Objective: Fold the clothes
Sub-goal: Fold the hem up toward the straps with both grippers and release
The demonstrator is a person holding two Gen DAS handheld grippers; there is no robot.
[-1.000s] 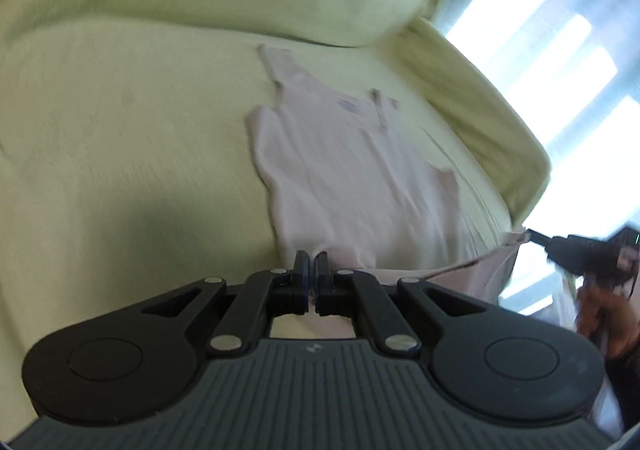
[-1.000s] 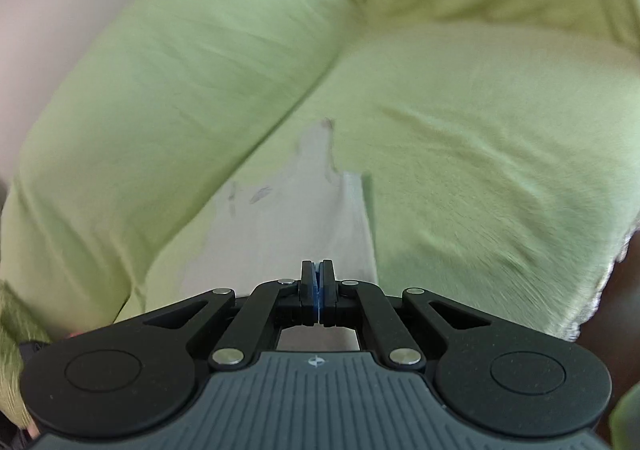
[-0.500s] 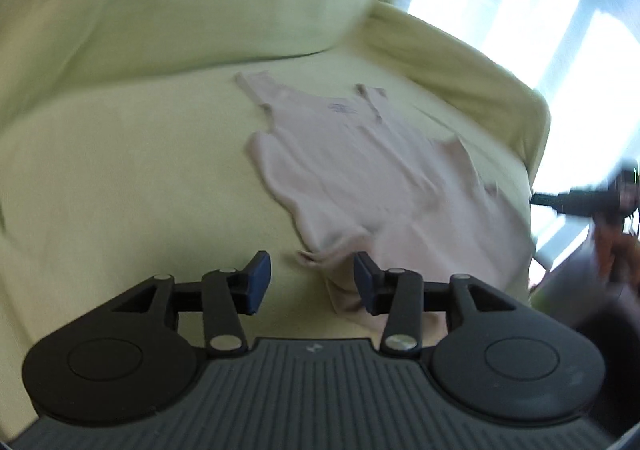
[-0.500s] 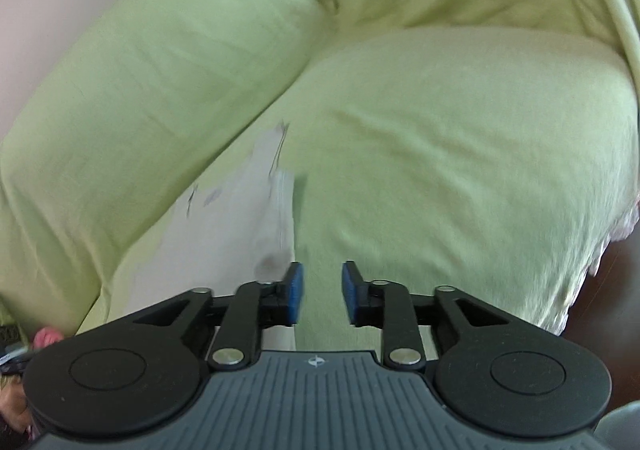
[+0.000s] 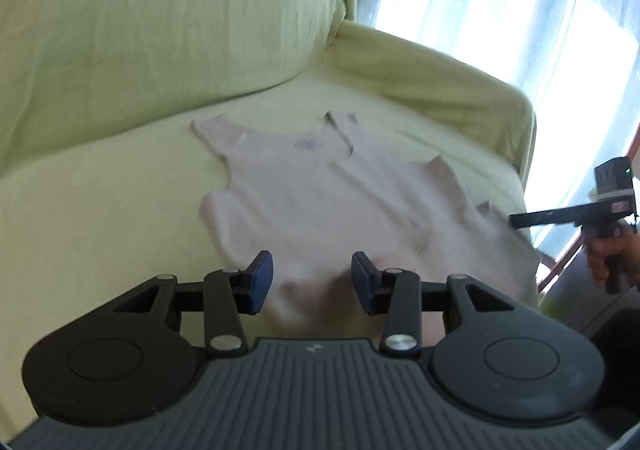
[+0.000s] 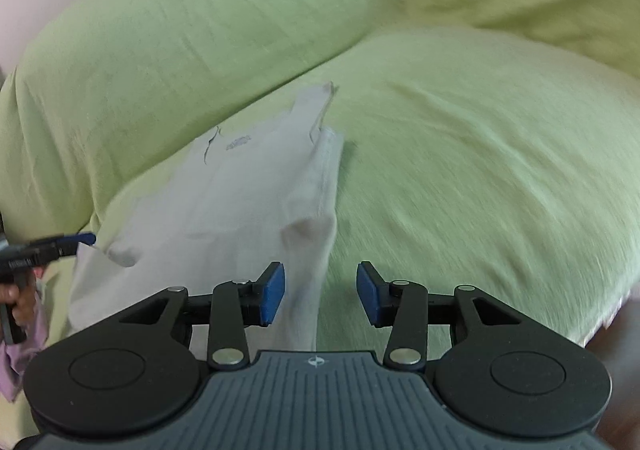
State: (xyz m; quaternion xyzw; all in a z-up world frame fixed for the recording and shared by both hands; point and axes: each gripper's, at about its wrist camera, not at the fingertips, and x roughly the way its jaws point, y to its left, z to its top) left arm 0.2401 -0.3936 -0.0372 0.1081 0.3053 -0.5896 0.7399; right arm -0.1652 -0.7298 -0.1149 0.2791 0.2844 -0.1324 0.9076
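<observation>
A pale pink tank top (image 5: 320,202) lies spread on the yellow-green sofa seat (image 5: 100,190), straps toward the backrest and hem toward me. My left gripper (image 5: 312,282) hovers open just above the hem's left part, with nothing between its blue pads. The right gripper (image 5: 514,220) shows at the far right by the hem's other corner, held by a hand (image 5: 608,250). In the right wrist view the top (image 6: 240,202) lies rumpled, one side edge raised in a fold. My right gripper (image 6: 320,292) is open over that edge, empty. The left gripper (image 6: 86,238) pokes in at the left.
The sofa backrest (image 5: 160,18) rises behind the top, an armrest (image 5: 432,82) to its right. A bright curtained window (image 5: 500,2) lies beyond. A purple cloth (image 6: 20,350) hangs at the lower left. The seat's front edge (image 6: 600,322) drops to dark floor.
Both grippers were shut on the top's hem a second ago, holding it stretched. They have opened and drawn back a little, and the top has settled on the seat.
</observation>
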